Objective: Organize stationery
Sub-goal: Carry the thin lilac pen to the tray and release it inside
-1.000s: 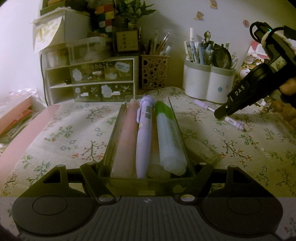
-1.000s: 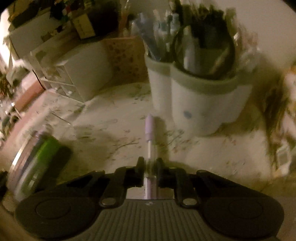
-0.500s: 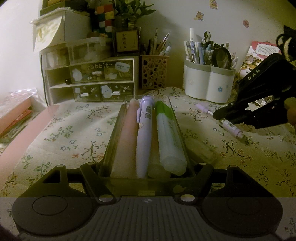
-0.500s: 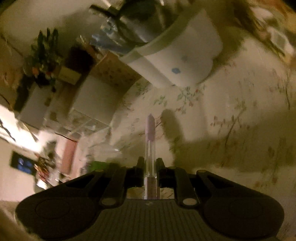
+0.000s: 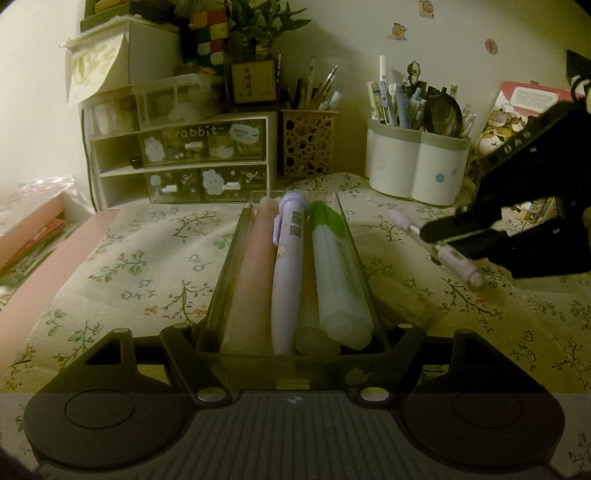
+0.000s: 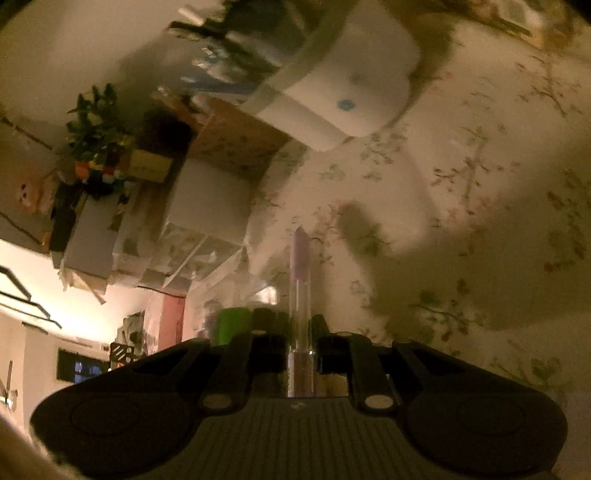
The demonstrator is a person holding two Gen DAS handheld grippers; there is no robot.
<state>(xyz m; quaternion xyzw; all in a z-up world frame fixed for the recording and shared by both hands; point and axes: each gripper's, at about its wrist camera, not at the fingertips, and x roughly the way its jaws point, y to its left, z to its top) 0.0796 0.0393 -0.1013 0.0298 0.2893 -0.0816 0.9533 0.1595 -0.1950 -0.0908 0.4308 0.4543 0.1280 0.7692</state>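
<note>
Left wrist: three pens (image 5: 288,273) in one tray (image 5: 236,258).

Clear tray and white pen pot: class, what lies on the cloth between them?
Only bare floral tablecloth lies between the clear tray and the white pen pot, seen in the left wrist view.

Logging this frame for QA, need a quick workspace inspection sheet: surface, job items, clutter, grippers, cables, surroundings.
Surface: floral tablecloth over a pink desk.
Job's things: clear pen tray holding a pink pen, purple pen and green marker; lilac pen held off the cloth.
Clutter: white pen cup, lattice pen holder, rabbit drawer unit.
Grippers: left gripper shut on the tray; right gripper shut on the lilac pen.
Cables: one dark lead beside the drawers.
Surroundings: stickered wall, potted plant.
</note>
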